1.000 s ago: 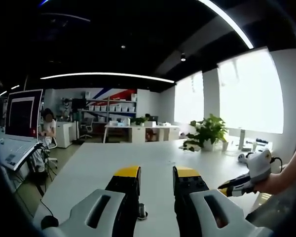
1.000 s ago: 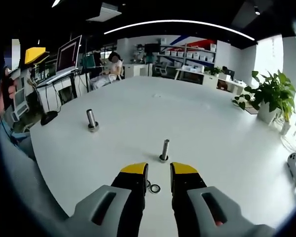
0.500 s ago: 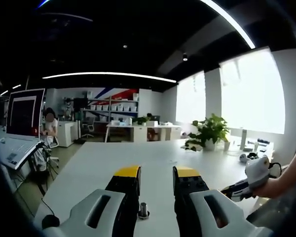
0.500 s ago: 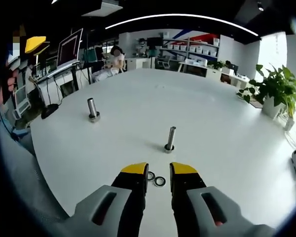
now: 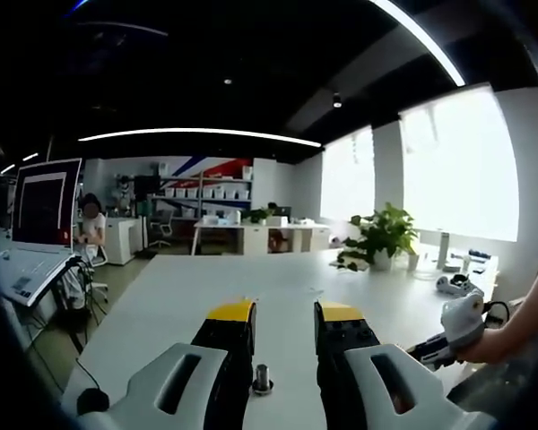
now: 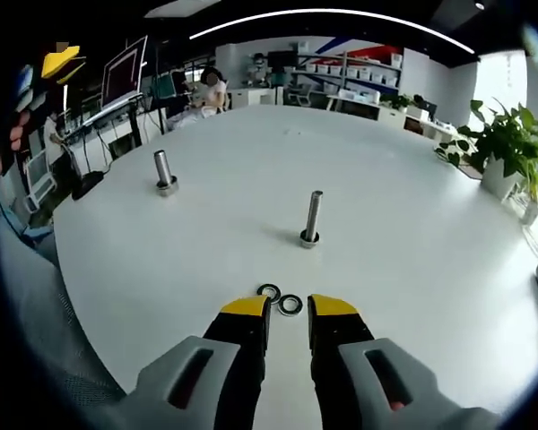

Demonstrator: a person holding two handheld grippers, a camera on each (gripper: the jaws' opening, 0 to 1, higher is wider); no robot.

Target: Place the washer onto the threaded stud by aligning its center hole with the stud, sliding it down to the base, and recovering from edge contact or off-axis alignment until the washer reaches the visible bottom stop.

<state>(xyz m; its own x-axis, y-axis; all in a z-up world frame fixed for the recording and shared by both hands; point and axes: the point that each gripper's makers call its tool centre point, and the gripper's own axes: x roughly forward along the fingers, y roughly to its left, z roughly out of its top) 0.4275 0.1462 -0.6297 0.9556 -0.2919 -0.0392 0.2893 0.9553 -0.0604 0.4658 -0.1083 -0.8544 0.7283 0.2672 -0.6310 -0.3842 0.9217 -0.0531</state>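
A large white table (image 6: 412, 269) is being shown in an open office with a dark ceiling and long light strips; shelves with white boxes (image 6: 359, 76) are standing at the far wall, a monitor (image 5: 43, 204) is seen at one side, a potted plant (image 6: 507, 152) is placed near the bright windows, and a seated person (image 5: 90, 228) is being seen in the background; in the right gripper view two small dark washers (image 6: 281, 299) are lying flat on the table, touching each other, just beyond the yellow tips of the right gripper (image 6: 289, 307), whose jaws are being held slightly apart with nothing between them; each washer is a thin metal ring with a round centre hole; a threaded stud (image 6: 312, 219) is standing upright on its base a little farther away, and a second stud (image 6: 164, 170) is standing well apart, toward the left; in the left gripper view the left gripper (image 5: 285, 312) is being held with its jaws spread and empty, and a short upright stud (image 5: 262, 380) is being seen between them, low down on the table.
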